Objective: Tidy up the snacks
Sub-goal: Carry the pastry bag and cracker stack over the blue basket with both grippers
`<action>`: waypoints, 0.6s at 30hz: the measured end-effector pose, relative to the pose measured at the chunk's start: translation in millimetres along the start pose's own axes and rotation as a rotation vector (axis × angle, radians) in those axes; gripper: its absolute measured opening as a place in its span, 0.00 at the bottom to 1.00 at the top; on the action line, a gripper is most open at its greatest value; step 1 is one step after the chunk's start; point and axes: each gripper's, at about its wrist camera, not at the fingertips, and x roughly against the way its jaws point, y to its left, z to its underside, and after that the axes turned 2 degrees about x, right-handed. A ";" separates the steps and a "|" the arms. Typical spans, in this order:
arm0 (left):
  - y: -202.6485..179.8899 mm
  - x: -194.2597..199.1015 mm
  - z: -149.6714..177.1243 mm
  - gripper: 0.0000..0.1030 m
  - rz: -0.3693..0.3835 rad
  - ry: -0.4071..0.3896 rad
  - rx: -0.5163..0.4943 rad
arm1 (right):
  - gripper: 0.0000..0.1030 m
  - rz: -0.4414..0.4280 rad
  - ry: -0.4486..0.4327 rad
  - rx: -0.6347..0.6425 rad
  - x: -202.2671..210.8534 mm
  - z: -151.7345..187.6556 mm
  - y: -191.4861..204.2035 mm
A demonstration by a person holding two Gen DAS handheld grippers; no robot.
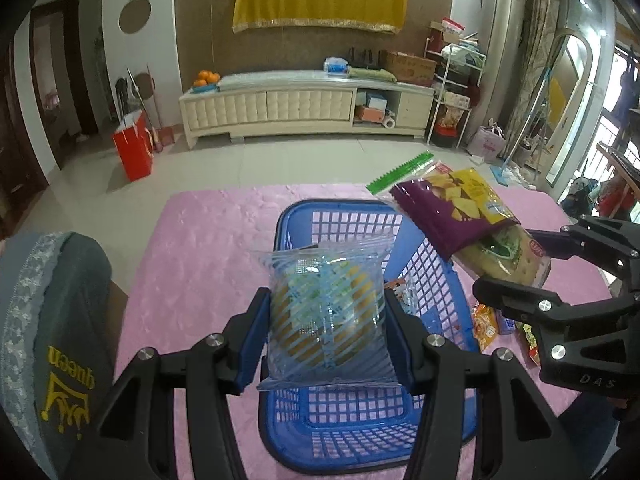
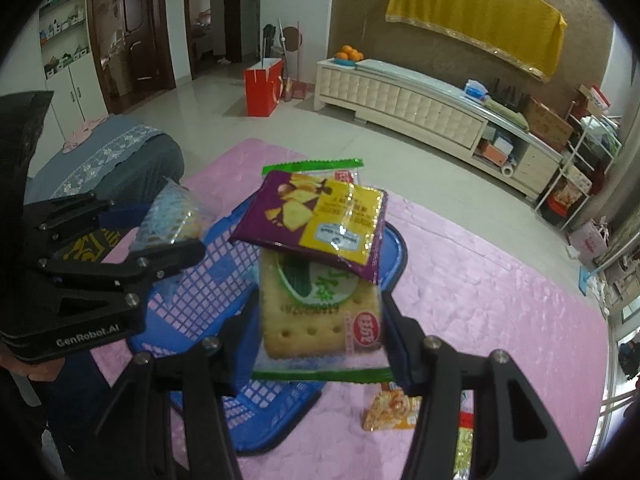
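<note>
A blue lattice basket (image 1: 360, 432) stands on the pink table cover; it also shows in the right wrist view (image 2: 200, 292). My left gripper (image 1: 326, 340) is shut on a clear blue-striped snack pack (image 1: 326, 312) and holds it above the basket. My right gripper (image 2: 320, 344) is shut on a green-edged cracker pack (image 2: 316, 320), with a purple-and-yellow chip pack (image 2: 316, 220) lying on top of it, over the basket's right rim. In the left wrist view the right gripper (image 1: 516, 272) comes in from the right with the cracker pack (image 1: 504, 258) and chip pack (image 1: 452, 208).
Several small snack packets (image 1: 486, 324) lie on the pink cover (image 1: 192, 248) right of the basket, also in the right wrist view (image 2: 390, 408). A grey chair back (image 1: 52, 320) stands at the left. Beyond the table are tiled floor, a red bag (image 1: 134, 150) and a low cabinet.
</note>
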 end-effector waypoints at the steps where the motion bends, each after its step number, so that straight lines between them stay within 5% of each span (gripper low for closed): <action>1: 1.4 -5.5 -0.6 0.50 0.005 0.011 0.006 | 0.58 -0.004 0.010 -0.003 -7.2 -0.8 -1.5; 18: 2.7 -60.8 -9.3 0.53 0.003 0.107 -0.038 | 0.58 -0.043 0.097 0.012 -65.5 -10.5 -2.1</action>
